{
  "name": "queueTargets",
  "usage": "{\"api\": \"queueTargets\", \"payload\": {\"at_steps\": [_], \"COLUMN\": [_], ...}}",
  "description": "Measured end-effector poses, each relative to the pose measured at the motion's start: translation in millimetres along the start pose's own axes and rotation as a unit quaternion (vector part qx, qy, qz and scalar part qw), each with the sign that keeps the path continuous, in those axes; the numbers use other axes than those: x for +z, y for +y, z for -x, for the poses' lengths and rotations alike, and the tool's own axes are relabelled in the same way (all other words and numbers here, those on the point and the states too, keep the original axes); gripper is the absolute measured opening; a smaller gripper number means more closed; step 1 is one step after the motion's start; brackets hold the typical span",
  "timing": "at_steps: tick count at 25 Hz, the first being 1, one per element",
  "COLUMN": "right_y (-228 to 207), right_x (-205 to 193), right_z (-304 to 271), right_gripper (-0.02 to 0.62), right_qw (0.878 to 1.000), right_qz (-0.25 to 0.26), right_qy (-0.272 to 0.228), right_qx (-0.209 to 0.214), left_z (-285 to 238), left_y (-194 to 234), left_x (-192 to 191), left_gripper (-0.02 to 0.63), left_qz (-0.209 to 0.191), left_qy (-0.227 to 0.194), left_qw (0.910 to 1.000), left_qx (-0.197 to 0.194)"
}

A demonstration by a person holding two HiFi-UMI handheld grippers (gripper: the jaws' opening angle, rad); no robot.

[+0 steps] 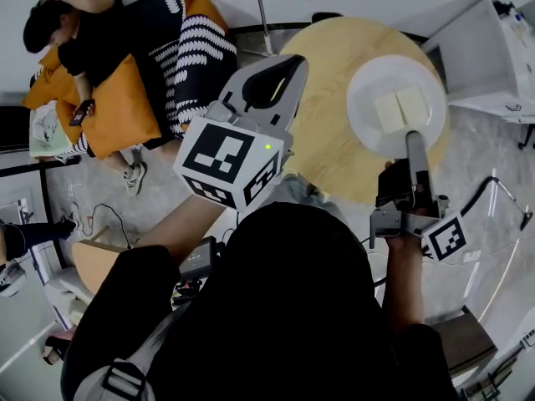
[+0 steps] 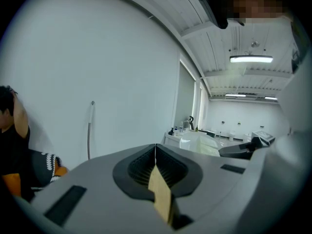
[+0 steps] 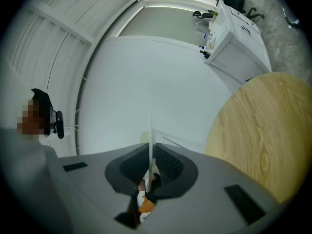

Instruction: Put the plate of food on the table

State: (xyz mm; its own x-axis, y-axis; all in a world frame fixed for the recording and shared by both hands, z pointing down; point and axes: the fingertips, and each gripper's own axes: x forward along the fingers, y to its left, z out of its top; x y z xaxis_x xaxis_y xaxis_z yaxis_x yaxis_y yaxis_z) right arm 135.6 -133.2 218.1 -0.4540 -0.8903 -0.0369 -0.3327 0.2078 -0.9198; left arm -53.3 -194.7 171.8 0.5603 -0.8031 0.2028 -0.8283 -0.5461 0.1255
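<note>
Right claw (image 1: 412, 134) held plate (image 1: 368, 90) over table (image 1: 330, 144).
Left claw (image 1: 280, 67) at 12 o'clock was pinched closed, nothing in it. Right claw at 3 o'clock clamped the plate rim edge-on. Plate with two pale food squares (image 1: 399, 107) was at 1 o'clock; table contact unclear.

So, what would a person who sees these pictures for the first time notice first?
First comes the white plate with two pale squares of food, gripped at its rim by the right gripper, over the round wooden table at the head view's upper right. The left gripper, jaws together, looms in the middle; a person lies among orange cushions at the upper left.
</note>
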Motion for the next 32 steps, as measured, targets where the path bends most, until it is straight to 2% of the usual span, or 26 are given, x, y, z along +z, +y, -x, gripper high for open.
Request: {"api": "queueTargets", "payload": {"at_steps": [14,20,32], "right_y": [-15,-26,-65], "right_x": [-2,-5,-10], "right_z": [-11,-11,-1], "right_gripper": [0.032,0.032,0.032], "right_qw": [1.0,0.999,0.998], "right_qz": [-0.004,-0.006,-0.024], "right_qy": [0.008,0.015,0.02], "right_qx": [-0.018,-0.027,-0.056], "left_z": [-15,-16,-26], "left_y": [5,9,6], "left_x": [-13,-22,-60], "left_gripper": [0.009,0.009,0.009], "left_qz": [0.009,0.019,0.036], "left_qy": [0.022,0.032,0.066], "left_qw": [0.9997,0.9993,0.9972], "left_qx": [-0.009,-0.001,0.002]}}
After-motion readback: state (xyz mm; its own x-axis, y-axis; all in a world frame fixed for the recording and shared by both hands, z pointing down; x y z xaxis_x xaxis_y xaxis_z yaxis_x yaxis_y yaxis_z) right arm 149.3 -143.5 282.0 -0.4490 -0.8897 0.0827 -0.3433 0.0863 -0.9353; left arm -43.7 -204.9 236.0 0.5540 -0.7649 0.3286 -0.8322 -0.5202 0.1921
